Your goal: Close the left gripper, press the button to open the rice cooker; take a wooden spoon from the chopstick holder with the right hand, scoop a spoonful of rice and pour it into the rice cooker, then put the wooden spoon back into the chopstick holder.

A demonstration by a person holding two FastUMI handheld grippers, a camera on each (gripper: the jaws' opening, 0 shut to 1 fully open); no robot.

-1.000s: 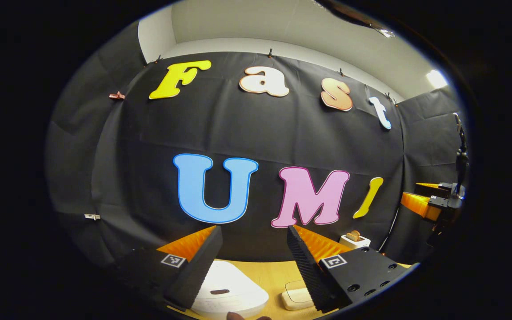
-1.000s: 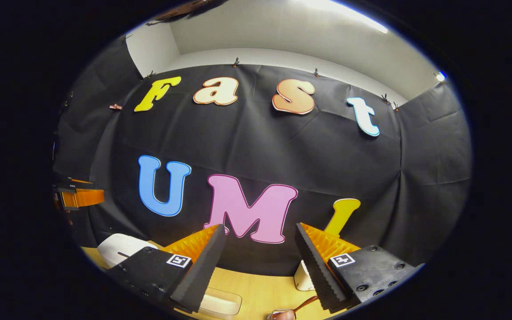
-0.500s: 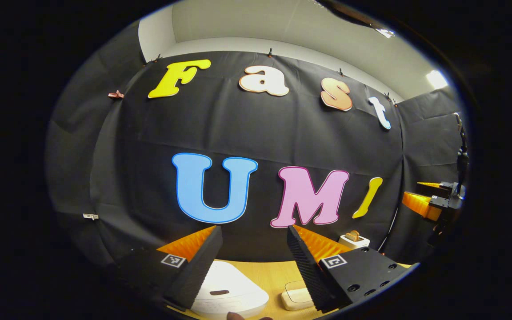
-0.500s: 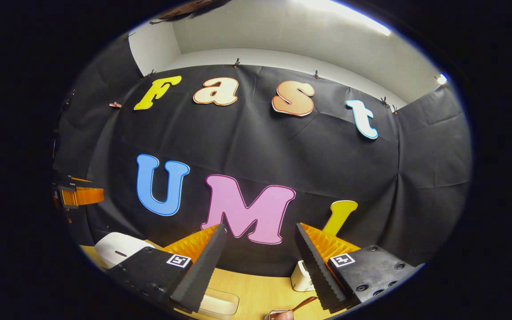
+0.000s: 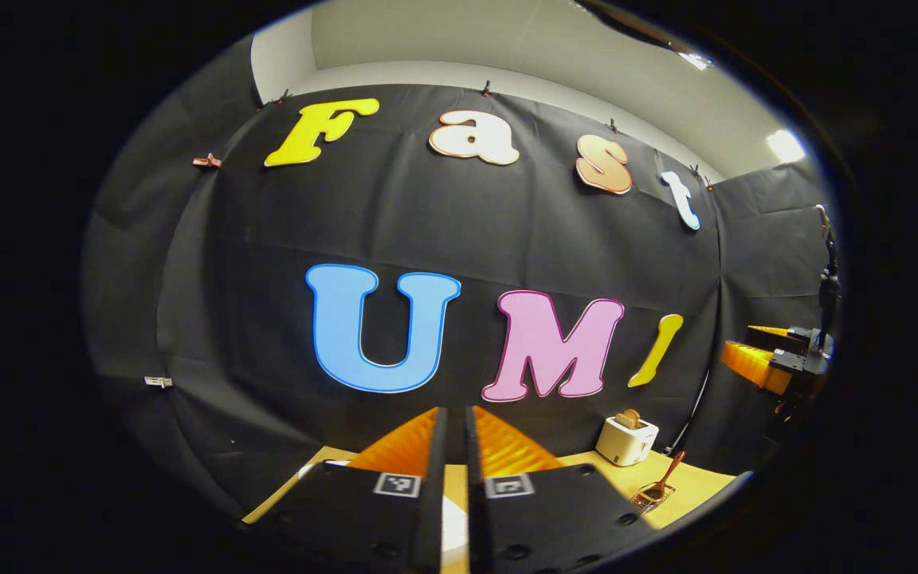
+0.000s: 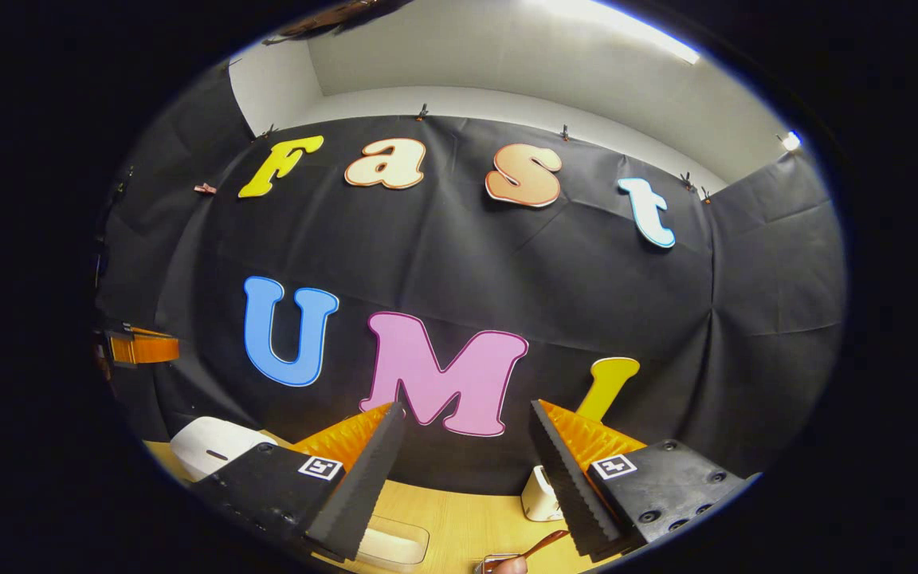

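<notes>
Left gripper (image 5: 452, 416) newly closed (nothing between fingers), right gripper (image 6: 467, 408) agape.

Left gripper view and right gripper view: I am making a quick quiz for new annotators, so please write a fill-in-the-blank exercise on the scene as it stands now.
1. The left gripper has its fingers ____, with nothing between them.
2. The right gripper has its fingers ____.
3. In the left gripper view, the white toaster stands on the ____ table.
4. The wooden spoon stands in the chopstick holder, to the ____ of the toaster in that view.

Missing words: shut; open; wooden; right
</notes>
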